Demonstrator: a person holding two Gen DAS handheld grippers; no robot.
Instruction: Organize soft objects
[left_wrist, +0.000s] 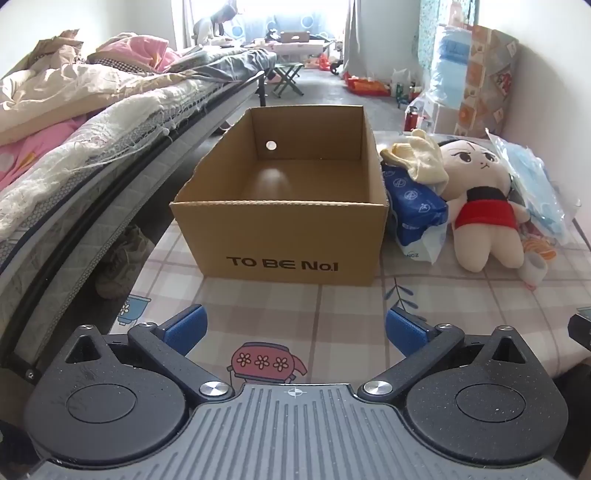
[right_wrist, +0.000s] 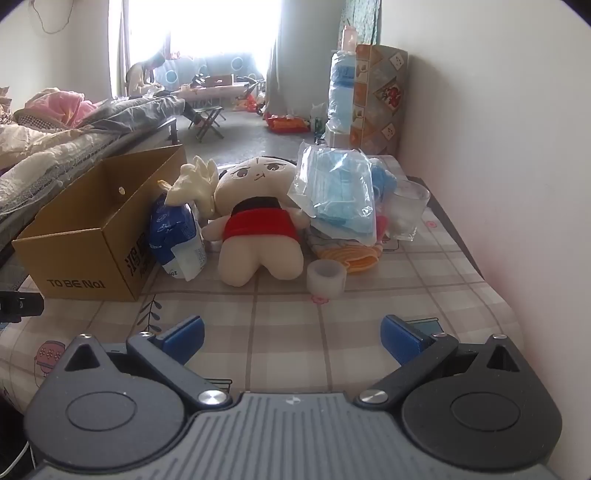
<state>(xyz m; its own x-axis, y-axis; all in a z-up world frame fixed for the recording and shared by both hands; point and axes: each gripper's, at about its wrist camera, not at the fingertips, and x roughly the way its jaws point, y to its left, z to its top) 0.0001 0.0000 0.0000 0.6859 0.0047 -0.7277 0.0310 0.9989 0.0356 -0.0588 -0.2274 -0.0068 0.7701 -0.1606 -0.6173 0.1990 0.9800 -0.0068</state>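
Both my left claw (left_wrist: 294, 328) and right claw (right_wrist: 291, 334) hang spread and empty over the checked-cloth bench (right_wrist: 280, 325). Beyond sit one white tape roll (right_wrist: 326, 277), one red-dressed plush doll (right_wrist: 258, 225), one blue tissue pack (right_wrist: 177, 232), one clear bag of blue masks (right_wrist: 334, 195); one open brown cardboard box (left_wrist: 280, 221) stands empty. Risk: the slippery bag resting against the doll may slide off if I lift the doll first.

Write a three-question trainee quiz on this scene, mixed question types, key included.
1. True or false: the brown cardboard box holds nothing.
2. What lies on top of the blue-and-white plastic pack? A) pale cream gloves B) a book C) a shoe
3. The left gripper and right gripper are both ____.

Key: 1 true; 2 A; 3 open
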